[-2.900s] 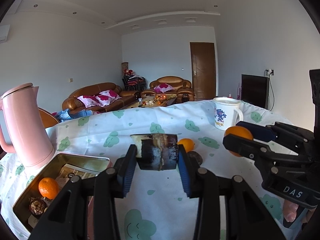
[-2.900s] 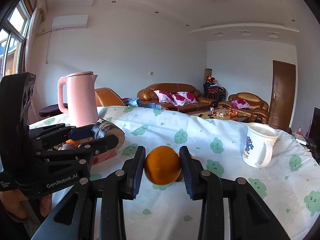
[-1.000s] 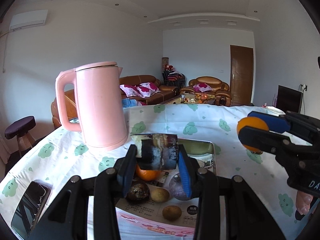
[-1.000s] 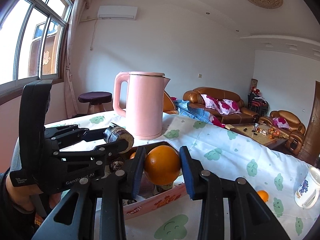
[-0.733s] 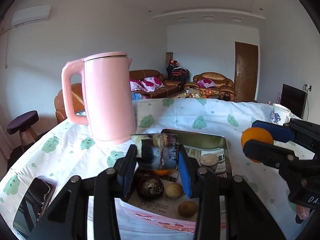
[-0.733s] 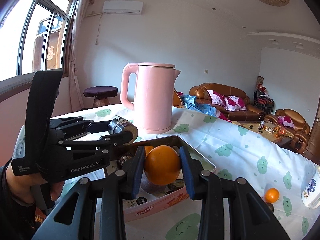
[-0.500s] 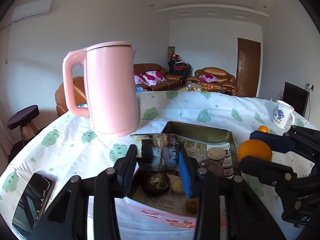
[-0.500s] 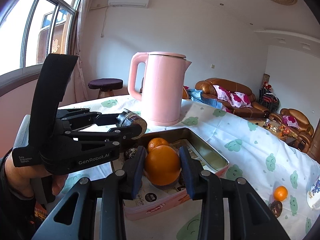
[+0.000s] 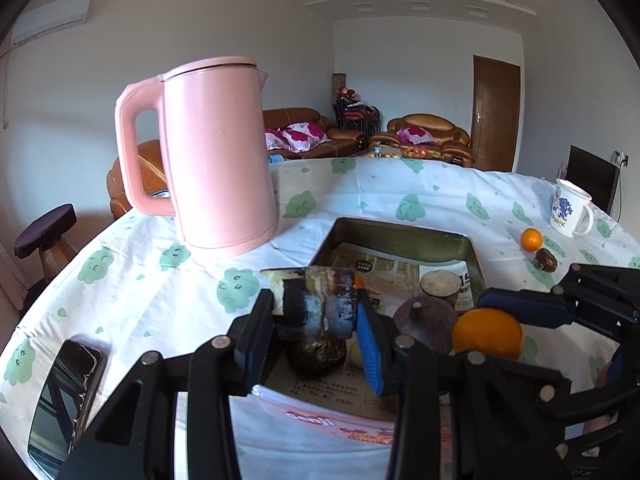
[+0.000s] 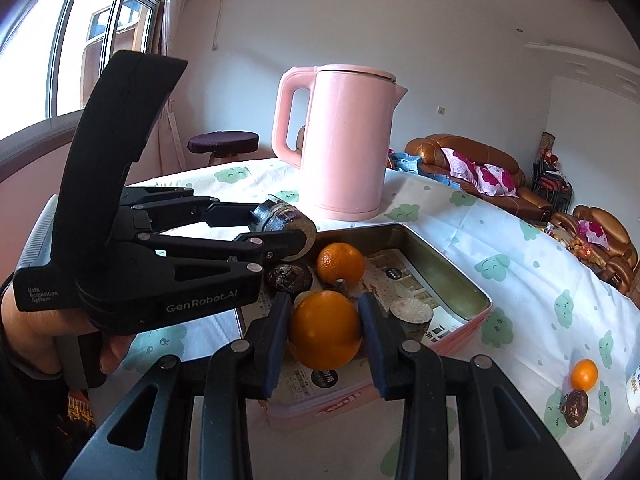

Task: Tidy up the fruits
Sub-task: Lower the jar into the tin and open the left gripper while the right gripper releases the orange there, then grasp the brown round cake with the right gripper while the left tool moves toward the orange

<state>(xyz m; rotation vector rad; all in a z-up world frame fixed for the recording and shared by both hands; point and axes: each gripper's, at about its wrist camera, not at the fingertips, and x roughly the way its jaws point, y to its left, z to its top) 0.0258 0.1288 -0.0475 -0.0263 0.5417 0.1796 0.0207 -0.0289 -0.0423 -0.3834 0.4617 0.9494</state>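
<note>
Glossy pink plastic kettle (image 9: 218, 152), dull metal tin (image 9: 400, 236), printed cloth tablecloth (image 9: 120, 280)

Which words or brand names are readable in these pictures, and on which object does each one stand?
"GenRobot.AI": side of the left gripper.
"Data Acquisition System": rear of the same gripper's body.
Red lettering on the pink tin box: partly hidden, not readable.
Print on the paper lining inside the box: too small.
Mug: blue design, letters blurred.

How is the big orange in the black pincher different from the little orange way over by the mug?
The big orange is clamped between the right gripper pads, up over the tin box; the little orange lies on the tablecloth, outside the box. The held one looks much larger, though it is also closer. The little one has a dark brown fruit right beside it. Both are round and bright orange.
</note>
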